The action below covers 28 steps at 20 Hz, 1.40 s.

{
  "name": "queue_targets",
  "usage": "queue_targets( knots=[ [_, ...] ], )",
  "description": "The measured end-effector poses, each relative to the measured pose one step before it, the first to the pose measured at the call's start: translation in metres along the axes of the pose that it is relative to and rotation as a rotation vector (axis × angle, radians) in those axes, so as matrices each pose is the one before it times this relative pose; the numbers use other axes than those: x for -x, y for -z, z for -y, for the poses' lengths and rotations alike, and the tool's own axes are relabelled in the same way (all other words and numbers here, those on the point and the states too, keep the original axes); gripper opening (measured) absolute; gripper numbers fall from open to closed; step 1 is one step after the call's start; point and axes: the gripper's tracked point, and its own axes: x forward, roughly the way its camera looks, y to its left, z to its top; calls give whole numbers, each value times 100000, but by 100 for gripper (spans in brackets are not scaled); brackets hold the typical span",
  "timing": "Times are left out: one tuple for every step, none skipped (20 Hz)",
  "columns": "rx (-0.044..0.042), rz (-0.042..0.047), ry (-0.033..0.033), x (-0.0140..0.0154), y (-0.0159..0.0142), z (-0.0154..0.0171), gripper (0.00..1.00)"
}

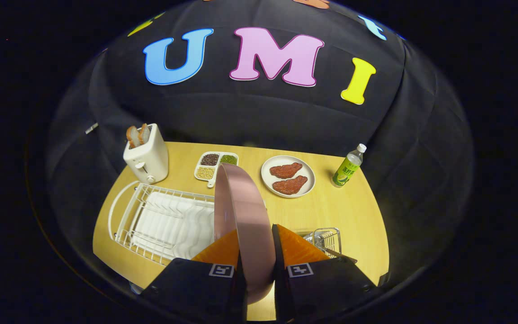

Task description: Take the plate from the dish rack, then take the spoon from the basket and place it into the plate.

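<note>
Plate (245, 216) clamped edge-on in claw (259, 270), lifted clear of dish rack (164, 220); spoon presumably in basket (326, 240), lower right.

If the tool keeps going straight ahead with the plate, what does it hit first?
Probably the divided snack tray just beyond the plate held in the tool; depth is unclear.

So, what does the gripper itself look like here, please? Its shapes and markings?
The gripper has two wedge-shaped fingers that taper forward from wide, dark blocks. Each block bears a small square tag with a black-and-white pattern, near the inner edge. I see no cables.
</note>
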Motion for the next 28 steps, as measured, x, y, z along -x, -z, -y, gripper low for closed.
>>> queue_targets(
  knots=[
    [-2514, 118, -4134, 950, 309, -216, 28],
    [-2109, -48, -3592, 892, 372, -195, 28],
    [-1902, 162, -3522, 833, 442, -163, 28],
    [-1646, 20, -3059, 788, 601, -97, 28],
    [-989, -468, -3090, 756, 910, -205, 28],
    [-848, -707, -2653, 586, 992, -147, 28],
    [-805, -1377, -2095, 659, 1286, 35, 28],
    [-1035, -2060, -1776, 465, 1427, 3, 28],
    [-1752, -1403, -1640, 444, 1429, -20, 28],
    [-2101, -1982, -1332, 334, 1514, 100, 28],
    [-2232, -1900, -1230, 175, 1424, 127, 28],
    [-2615, -1844, -826, 121, 1432, 220, 28],
    [-2134, -1780, -1001, 145, 1371, 133, 28],
    [-1747, -1905, -643, 5, 1296, 146, 28],
    [-1167, -2046, -44, -216, 1310, 252, 28],
    [-1322, -1835, 550, -269, 1172, 360, 28],
    [-1521, -2135, -390, -285, 1118, 2, 28],
    [-2251, -2271, -1090, -470, 1094, -111, 28],
    [-2506, -2494, -1120, -563, 1141, -104, 28],
    [-1831, -2440, -693, -717, 958, 102, 28],
    [-1606, -2471, 423, -842, 922, 448, 28],
    [-866, -2821, 529, -835, 832, 522, 28],
    [-1034, -1760, 1085, -733, 563, 571, 28],
    [-918, -1540, 1074, -616, 392, 486, 28],
    [-483, -1199, 442, -511, 228, 268, 28],
    [-501, -484, 395, -612, 3, 233, 28],
    [-588, -680, 156, -539, 228, 183, 28],
    [-1302, -463, -152, -519, -30, 51, 28]
  ],
)
